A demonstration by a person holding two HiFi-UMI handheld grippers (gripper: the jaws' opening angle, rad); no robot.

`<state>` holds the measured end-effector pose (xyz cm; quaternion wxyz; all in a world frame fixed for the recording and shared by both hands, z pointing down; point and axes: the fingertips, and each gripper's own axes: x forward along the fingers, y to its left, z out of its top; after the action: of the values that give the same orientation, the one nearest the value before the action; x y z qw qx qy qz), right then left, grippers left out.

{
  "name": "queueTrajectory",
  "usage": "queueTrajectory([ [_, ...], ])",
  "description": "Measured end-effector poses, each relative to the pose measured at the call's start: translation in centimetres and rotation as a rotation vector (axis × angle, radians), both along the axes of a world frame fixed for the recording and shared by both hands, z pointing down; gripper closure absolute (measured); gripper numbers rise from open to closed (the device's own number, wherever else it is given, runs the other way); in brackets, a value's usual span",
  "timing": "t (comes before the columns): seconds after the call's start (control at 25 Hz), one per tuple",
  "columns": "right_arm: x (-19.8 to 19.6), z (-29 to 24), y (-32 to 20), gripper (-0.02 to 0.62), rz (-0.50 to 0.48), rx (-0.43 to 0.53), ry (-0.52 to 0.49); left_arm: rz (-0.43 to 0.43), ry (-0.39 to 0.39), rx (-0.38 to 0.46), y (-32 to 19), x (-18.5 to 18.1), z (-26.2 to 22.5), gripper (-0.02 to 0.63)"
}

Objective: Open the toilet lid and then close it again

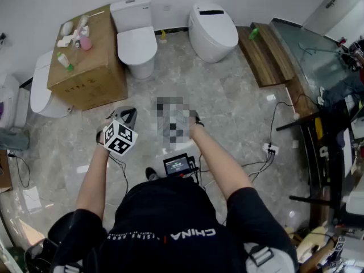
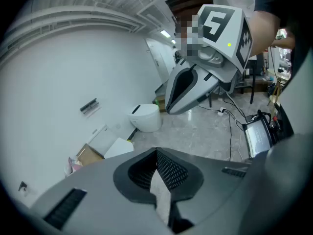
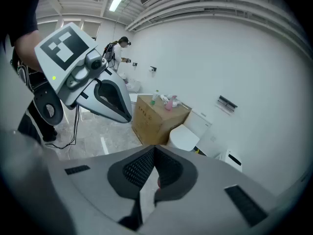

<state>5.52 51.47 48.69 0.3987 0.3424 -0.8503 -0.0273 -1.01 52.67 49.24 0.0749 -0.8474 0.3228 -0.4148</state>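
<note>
A white toilet (image 1: pixel 137 45) with a tank stands against the far wall, its lid down; it also shows in the right gripper view as the toilet (image 3: pixel 185 137) and in the left gripper view as the toilet (image 2: pixel 116 148). I hold both grippers in front of my chest, well short of it. My left gripper (image 1: pixel 127 116) is shut with nothing in it; its jaws (image 2: pixel 156 151) meet. My right gripper (image 3: pixel 154 148) is shut and empty too. In the head view a blurred patch covers it beside my right hand (image 1: pixel 196 118).
A rounded smart toilet (image 1: pixel 213 32) stands at the right of the first. A cardboard box (image 1: pixel 85 61) with bottles on top stands at its left, and a third toilet (image 1: pixel 41 87) behind that. Cables and a power strip (image 1: pixel 271 149) lie on the tiled floor. A small screen (image 1: pixel 178 165) sits at my waist.
</note>
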Motion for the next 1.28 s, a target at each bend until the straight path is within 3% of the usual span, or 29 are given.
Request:
queueTrajectory([
  [0.88, 1.4, 0.9, 0.0, 0.582, 0.008, -0.010, 0.006, 0.002, -0.028, -0.019, -0.1, 0.3, 1.2, 0.597],
  [1.28, 3.7, 1.3, -1.0, 0.582, -0.015, -0.009, 0.001, -0.017, -0.045, -0.022, -1.1, 2.3, 1.3, 0.597],
])
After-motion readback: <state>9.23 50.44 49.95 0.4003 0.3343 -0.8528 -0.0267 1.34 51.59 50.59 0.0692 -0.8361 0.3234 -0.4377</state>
